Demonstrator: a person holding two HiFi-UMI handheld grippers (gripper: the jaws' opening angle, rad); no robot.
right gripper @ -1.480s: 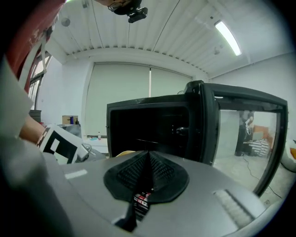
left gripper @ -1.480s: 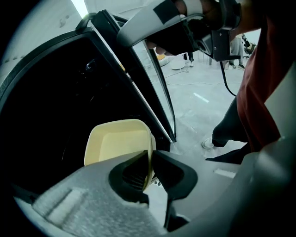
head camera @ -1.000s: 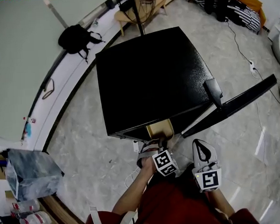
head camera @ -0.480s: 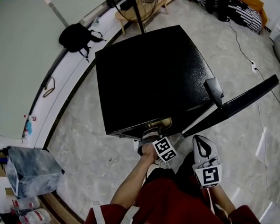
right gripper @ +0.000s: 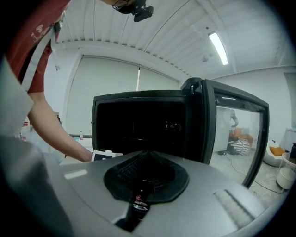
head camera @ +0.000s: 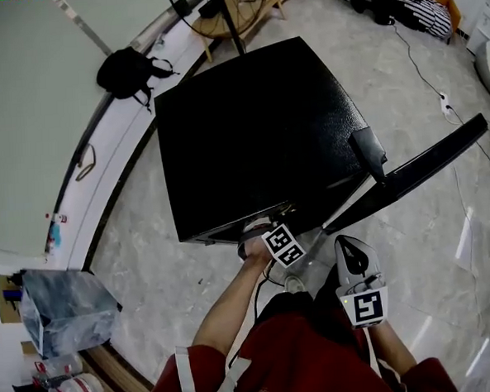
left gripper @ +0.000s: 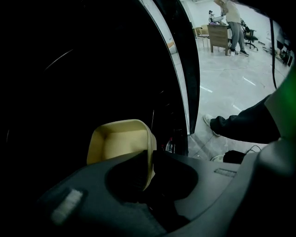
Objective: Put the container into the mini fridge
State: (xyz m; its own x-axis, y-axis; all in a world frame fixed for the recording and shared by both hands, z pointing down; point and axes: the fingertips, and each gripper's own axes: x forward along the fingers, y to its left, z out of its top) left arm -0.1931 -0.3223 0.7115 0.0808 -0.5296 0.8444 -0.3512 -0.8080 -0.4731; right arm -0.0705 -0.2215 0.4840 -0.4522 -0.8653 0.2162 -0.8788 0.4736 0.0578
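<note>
- Container (left gripper: pixel 121 147): a pale yellow, thin-walled open tray that appears empty. I judge it light, fairly flexible and easily deformed, and its smooth wall is liable to slip. The side wall near the rim is the sensible hold, with modest pressure.
- Left gripper (left gripper: pixel 150 162): its jaws are clamped on the container's right-hand wall, one inside and one outside. The tray hangs ahead of the jaws, within the dark interior of the mini fridge (head camera: pixel 258 140). I cannot tell whether it rests on a shelf.
- Door (head camera: pixel 409 173): it stands swung wide to the right.
- Right gripper (right gripper: pixel 148 156): its jaws are closed together with nothing between them. It is held back from the opening, facing it.
- Change noted: a second ago the head view showed the container just outside the fridge's front edge. It is now hidden beneath the fridge top, and the left gripper has advanced into the opening. The right gripper is unchanged.
</note>
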